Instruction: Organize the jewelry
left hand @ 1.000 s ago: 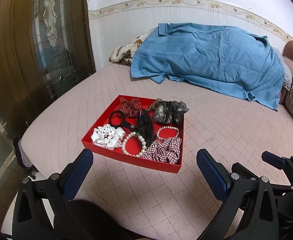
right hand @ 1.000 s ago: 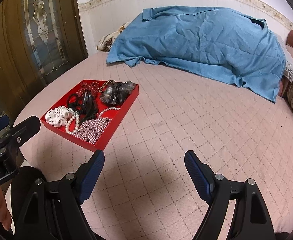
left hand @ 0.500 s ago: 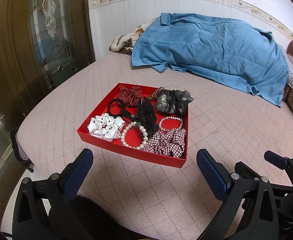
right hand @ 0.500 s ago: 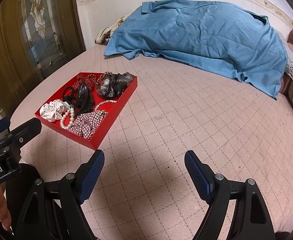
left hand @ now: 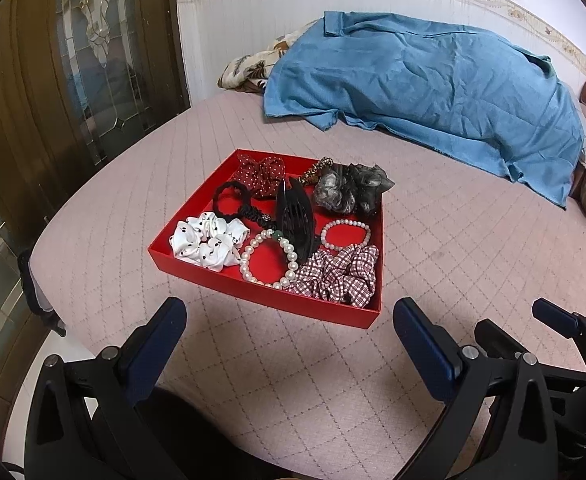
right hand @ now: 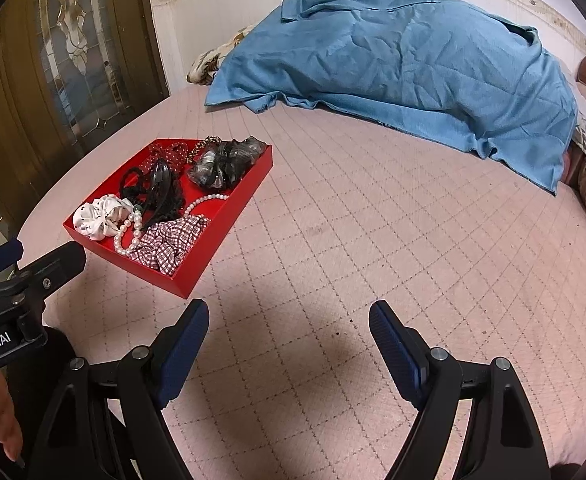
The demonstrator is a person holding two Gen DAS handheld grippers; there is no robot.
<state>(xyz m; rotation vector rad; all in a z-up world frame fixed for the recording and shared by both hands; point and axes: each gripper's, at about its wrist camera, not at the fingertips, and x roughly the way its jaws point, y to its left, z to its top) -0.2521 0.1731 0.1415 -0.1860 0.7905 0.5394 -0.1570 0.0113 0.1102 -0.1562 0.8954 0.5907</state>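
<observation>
The left gripper (left hand: 289,324) hangs above the pink quilted bedspread (left hand: 473,248) with its jaws spread wide and nothing between them; its blue-padded fingers (left hand: 161,332) frame the near edge of a red tray (left hand: 197,200), without touching it. The right gripper (right hand: 289,328) is likewise wide apart and empty, over bare bedspread to the right of the tray; in its view the left gripper's body shows at the lower left edge, with part of a person's hand (right hand: 1,416) beneath it.

The tray lies flat on the bedspread and holds all the pieces. In its near left corner sits a white scrunchie (left hand: 209,240) with dark dots. Just beside it lies a large pearl bracelet (left hand: 253,264) with one green bead, and a black claw clip (left hand: 295,216) stands across the bracelet's far side. In the near right corner a red-and-white plaid scrunchie (left hand: 341,276) touches the large bracelet, and behind it rests a smaller pearl bracelet (left hand: 345,234). A black hair tie (left hand: 233,200) lies left of the clip. At the far side are a dark red dotted scrunchie (left hand: 263,170) and a grey-black scrunchie (left hand: 349,192) that spills over the right wall, with a brown beaded piece (left hand: 317,168) between them.

Beyond the tray, well apart, a blue sheet (left hand: 433,92) covers a heap against the wall, with a patterned blanket (left hand: 253,68) showing at its left end. A dark wooden door (left hand: 53,80) with leaded glass stands to the left.
</observation>
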